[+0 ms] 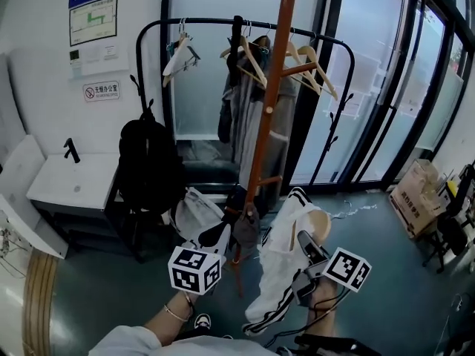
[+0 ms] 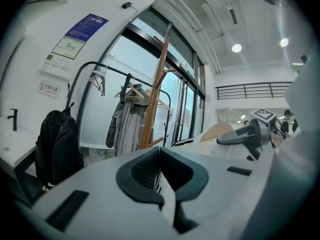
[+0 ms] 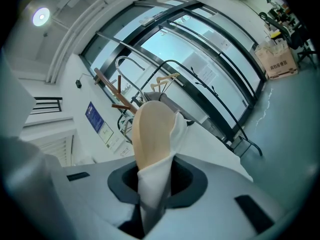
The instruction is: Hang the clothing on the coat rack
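Note:
A white garment with black stripes (image 1: pixel 278 265) hangs on a wooden hanger (image 1: pixel 320 225) low in the head view. My right gripper (image 1: pixel 308 245) is shut on the hanger's end together with the white cloth over it. In the right gripper view the hanger (image 3: pixel 152 129) and cloth (image 3: pixel 155 184) stand up between the shut jaws (image 3: pixel 155 181). The orange wooden coat rack (image 1: pixel 271 102) rises just behind the garment. My left gripper (image 1: pixel 211 237) is left of the garment near the pole's foot. Its jaws (image 2: pixel 160 169) meet, and nothing shows between them.
A black clothes rail (image 1: pixel 245 24) behind the pole carries several hangers and grey clothes (image 1: pixel 252 117). A black backpack (image 1: pixel 148 165) hangs at the left beside a white counter (image 1: pixel 74 180). Glass doors (image 1: pixel 378 87) line the right side, with a cardboard box (image 1: pixel 415 195) on the floor.

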Demonstrator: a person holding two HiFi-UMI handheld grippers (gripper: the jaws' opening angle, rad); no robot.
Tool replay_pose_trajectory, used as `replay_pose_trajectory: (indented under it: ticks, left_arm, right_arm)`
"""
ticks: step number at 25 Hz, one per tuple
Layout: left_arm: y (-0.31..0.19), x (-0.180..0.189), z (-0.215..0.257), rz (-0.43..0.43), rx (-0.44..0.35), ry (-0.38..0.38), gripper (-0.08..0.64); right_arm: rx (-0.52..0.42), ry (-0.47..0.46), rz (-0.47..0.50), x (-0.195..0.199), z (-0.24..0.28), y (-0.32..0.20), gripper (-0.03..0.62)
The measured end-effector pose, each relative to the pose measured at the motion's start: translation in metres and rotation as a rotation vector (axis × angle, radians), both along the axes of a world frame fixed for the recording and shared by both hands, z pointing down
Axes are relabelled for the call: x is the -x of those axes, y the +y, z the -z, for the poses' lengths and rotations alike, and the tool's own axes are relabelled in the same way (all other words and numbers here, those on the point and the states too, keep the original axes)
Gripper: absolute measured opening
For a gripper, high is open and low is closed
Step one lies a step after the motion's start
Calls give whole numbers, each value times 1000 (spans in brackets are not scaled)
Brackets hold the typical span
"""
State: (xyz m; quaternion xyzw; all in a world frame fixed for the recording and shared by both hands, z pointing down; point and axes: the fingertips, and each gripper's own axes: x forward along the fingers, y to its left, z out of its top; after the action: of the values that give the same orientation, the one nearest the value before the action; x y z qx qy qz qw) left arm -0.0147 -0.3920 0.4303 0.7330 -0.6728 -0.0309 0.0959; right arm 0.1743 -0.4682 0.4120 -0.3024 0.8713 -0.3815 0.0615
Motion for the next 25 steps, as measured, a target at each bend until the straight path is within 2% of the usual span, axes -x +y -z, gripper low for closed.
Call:
replay_pose_trajectory:
  ticks: [4, 13, 18, 25]
  left_arm:
    - [-3, 9, 0, -5, -2, 11, 9]
    - [-12, 30, 6, -12, -30, 56, 9]
    - [-17, 39, 12, -7, -47, 57, 9]
    - [-23, 55, 21, 0, -54, 107, 9]
  right_arm:
    - [-16, 27, -34, 3, 3, -9, 69]
    - [-57, 60, -25, 21, 21, -20, 69]
    - [-58, 83, -34, 22, 27, -37, 69]
    - [-105, 117, 5, 34, 57, -53, 69]
